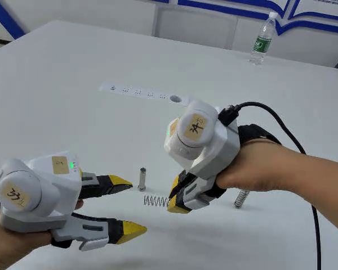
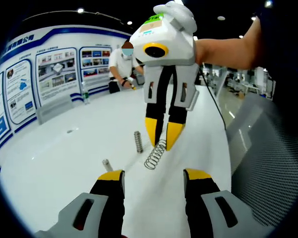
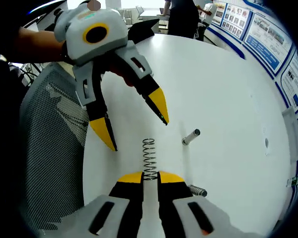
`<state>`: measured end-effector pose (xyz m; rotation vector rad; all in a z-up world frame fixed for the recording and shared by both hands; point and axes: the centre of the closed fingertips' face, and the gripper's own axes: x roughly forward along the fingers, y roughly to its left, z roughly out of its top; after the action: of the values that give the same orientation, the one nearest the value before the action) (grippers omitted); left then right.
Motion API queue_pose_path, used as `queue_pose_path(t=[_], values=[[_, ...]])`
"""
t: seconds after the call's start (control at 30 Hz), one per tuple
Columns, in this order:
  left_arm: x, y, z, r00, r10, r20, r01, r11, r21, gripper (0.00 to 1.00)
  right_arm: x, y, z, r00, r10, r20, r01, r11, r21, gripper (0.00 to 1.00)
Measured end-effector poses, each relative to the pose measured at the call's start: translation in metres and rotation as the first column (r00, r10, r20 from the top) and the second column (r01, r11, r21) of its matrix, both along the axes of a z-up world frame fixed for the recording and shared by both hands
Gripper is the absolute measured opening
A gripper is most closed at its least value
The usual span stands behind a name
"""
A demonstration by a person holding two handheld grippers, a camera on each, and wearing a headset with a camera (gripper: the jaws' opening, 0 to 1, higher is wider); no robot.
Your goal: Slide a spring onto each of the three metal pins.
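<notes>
A loose coil spring lies on the white table. My right gripper points down and is shut on the spring's near end. A bare metal pin stands upright just beyond the spring. Another pin wearing a spring stands behind my right hand. My left gripper hovers open at the lower left, its jaws aimed at the spring's free end and holding nothing.
A white power strip lies across the middle of the table and a water bottle stands at the far edge. A black cable trails from the right gripper. A mesh chair sits beside the table, with a person further off.
</notes>
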<state>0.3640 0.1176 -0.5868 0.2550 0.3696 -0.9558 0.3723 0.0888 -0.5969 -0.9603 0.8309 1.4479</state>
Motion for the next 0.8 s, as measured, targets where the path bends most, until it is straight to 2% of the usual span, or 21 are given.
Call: queue_pose_path(t=[0.27,0.67,0.8], values=[[-0.004,-0.01,0.003,0.998,-0.06,0.018,0.06,0.998,0.002,0.34,-0.011,0.0,0.006,0.998,0.058,0.001,-0.058,0.998,-0.022,0.12],[-0.009,-0.017,0.004,0.993,-0.111,0.044,0.111,0.994,0.014,0.13,-0.019,0.002,0.007,0.996,0.093,-0.003,-0.093,0.995,-0.036,0.12],[-0.009,-0.017,0.003,0.993,-0.112,0.045,0.112,0.994,0.02,0.12,-0.018,0.002,0.006,0.995,0.1,0.003,-0.1,0.994,-0.034,0.12]])
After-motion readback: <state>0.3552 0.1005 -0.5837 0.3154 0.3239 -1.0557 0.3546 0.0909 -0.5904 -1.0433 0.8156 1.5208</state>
